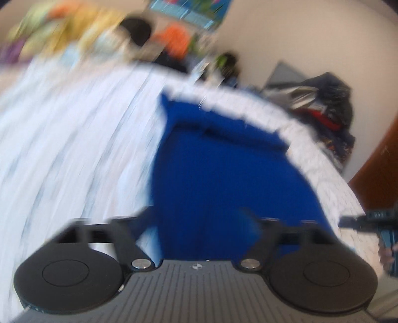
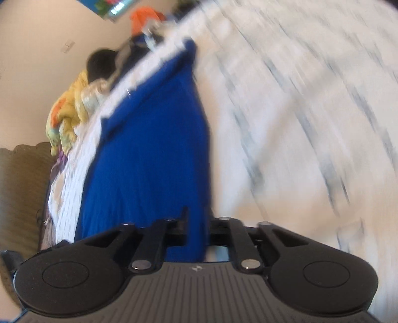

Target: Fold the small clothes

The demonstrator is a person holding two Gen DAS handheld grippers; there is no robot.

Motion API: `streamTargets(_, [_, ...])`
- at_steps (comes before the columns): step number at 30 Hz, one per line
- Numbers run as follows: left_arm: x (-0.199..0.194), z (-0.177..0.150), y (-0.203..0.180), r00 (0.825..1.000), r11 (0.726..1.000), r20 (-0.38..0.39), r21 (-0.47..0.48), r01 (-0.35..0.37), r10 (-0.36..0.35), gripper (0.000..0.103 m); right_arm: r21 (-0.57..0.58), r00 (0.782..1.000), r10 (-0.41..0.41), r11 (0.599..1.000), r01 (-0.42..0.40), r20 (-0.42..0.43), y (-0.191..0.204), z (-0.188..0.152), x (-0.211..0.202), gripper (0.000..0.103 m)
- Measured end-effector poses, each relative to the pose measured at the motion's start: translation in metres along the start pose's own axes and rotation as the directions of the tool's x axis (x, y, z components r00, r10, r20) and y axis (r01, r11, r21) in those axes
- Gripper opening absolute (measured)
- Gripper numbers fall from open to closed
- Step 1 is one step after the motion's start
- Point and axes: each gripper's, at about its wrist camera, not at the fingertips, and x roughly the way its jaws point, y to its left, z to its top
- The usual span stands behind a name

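1. Closest in the left wrist view, the left gripper (image 1: 199,216) is released: its jaws stand wide apart, one finger at 7 o'clock and one at 5 o'clock, and nothing is pinched.
2. Between and beyond those fingers lies the blue garment (image 1: 223,169), spread flat on the bed and reaching toward 12 o'clock.
3. In the right wrist view, the right gripper (image 2: 197,223) has its jaws set narrow, with an edge of the blue garment (image 2: 149,149) running down between them. Blur hides whether the pads press the cloth, so I cannot tell if it is grasped.
4. Under the garment is a white patterned bedsheet (image 1: 74,136), filling the left view from 8 to 11 o'clock.
5. Beyond the bed's far edge, at 2 o'clock, sits a dark heap of clothes (image 1: 323,111).
6. Farther still, at 12 o'clock, a colourful poster (image 1: 189,10) hangs on the pale wall (image 1: 311,37).
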Motion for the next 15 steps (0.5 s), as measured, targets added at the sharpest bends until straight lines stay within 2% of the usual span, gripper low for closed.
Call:
streamTargets(1, [0.016, 0.009, -0.012, 0.999, 0.999, 0.032, 0.046, 0.01, -0.012, 0.088, -0.073, 0.999, -0.019, 0.997, 0.021, 0.03, 0.016, 0.014, 0.014, 0.041])
streamTargets(2, [0.037, 0.016, -0.023, 0.999, 0.996, 0.04, 0.087, 0.02, -0.023, 0.087, -0.132, 0.998, -0.027, 0.991, 0.034, 0.057, 0.033, 0.028, 0.033, 0.047])
streamTargets(3, [0.06, 0.023, -0.032, 0.999, 0.994, 0.035, 0.105, 0.018, -0.021, 0.082, -0.169, 0.998, -0.011, 0.985, 0.023, 0.067, 0.046, 0.041, 0.055, 0.058])
streamTargets(4, [0.087, 0.028, -0.039, 1.0, 0.994, 0.017, 0.11, 0.011, -0.013, 0.079, -0.185, 0.998, 0.018, 0.983, -0.006, 0.067, 0.055, 0.053, 0.077, 0.063])
streamTargets(6, [0.136, 0.033, -0.046, 0.998, 0.992, -0.038, 0.124, -0.035, 0.04, 0.065, -0.174, 0.998, 0.02, 0.985, -0.01, 0.052, 0.068, 0.072, 0.123, 0.063])
streamTargets(8, [0.164, 0.026, -0.042, 0.991, 0.982, -0.075, 0.159, -0.101, 0.114, 0.063, -0.197, 0.999, -0.027, 0.98, 0.035, 0.042, 0.074, 0.079, 0.156, 0.063])
streamTargets(10, [0.163, 0.014, -0.031, 0.986, 0.957, -0.026, 0.246, -0.154, 0.166, 0.071, -0.314, 0.994, -0.056, 0.946, 0.084, 0.098, 0.074, 0.069, 0.16, 0.062])
streamTargets(11, [0.159, 0.013, -0.025, 0.988, 0.957, -0.024, 0.25, -0.144, 0.155, 0.071, -0.369, 0.992, -0.046, 0.925, 0.087, 0.119, 0.069, 0.062, 0.155, 0.062])
streamTargets(13, [0.15, 0.011, -0.012, 0.986, 0.957, -0.024, 0.246, -0.154, 0.165, 0.072, -0.44, 0.979, -0.075, 0.885, 0.154, 0.192, 0.057, 0.048, 0.146, 0.062])
streamTargets(15, [0.149, 0.016, -0.01, 0.983, 0.956, -0.029, 0.239, -0.171, 0.183, 0.073, -0.434, 0.977, -0.073, 0.888, 0.155, 0.199, 0.051, 0.045, 0.138, 0.062])
